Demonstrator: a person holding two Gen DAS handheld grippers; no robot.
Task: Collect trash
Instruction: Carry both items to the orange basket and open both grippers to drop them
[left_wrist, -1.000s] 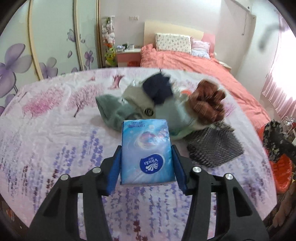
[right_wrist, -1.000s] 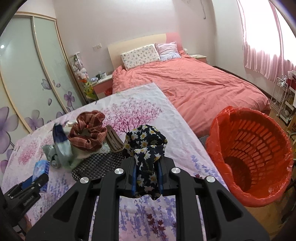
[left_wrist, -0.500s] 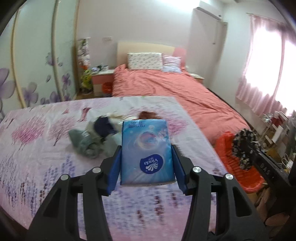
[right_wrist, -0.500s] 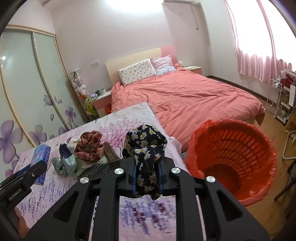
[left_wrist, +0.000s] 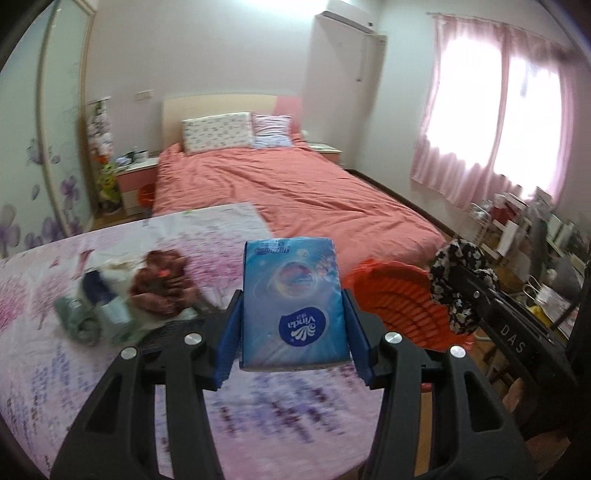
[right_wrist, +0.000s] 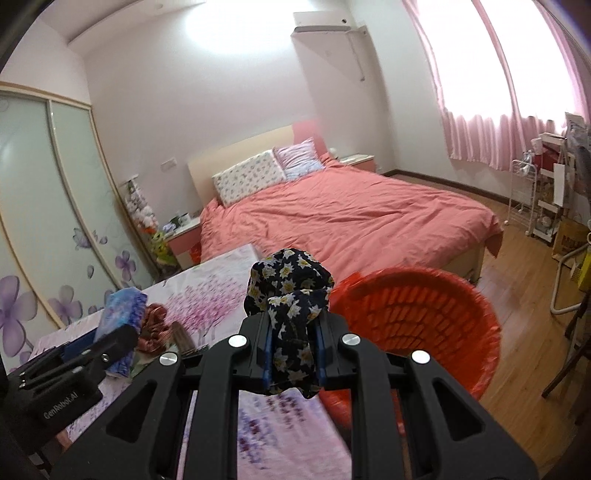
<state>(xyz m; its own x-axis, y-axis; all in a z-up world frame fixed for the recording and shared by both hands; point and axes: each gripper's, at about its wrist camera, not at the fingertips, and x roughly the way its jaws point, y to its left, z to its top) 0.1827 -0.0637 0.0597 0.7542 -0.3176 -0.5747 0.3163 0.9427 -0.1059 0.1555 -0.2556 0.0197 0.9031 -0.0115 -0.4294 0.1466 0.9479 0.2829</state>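
Left tool (left_wrist: 293, 314) clamps a soft, light blue plastic tissue pack (left_wrist: 294, 302) by its long sides; right tool (right_wrist: 291, 354), at three o'clock, pinches limp black floral cloth (right_wrist: 290, 295), probably crushable, beside the orange plastic basket (right_wrist: 417, 317).

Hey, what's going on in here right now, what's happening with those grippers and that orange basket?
A person is clearing a flower-print table, a gripper in each hand. The left gripper is clamped on a blue tissue pack; the right gripper is pinching a dark floral cloth. Both are held up near the orange basket beside the table, with nothing dropped in yet. A pile of other cloth items lies on the table.
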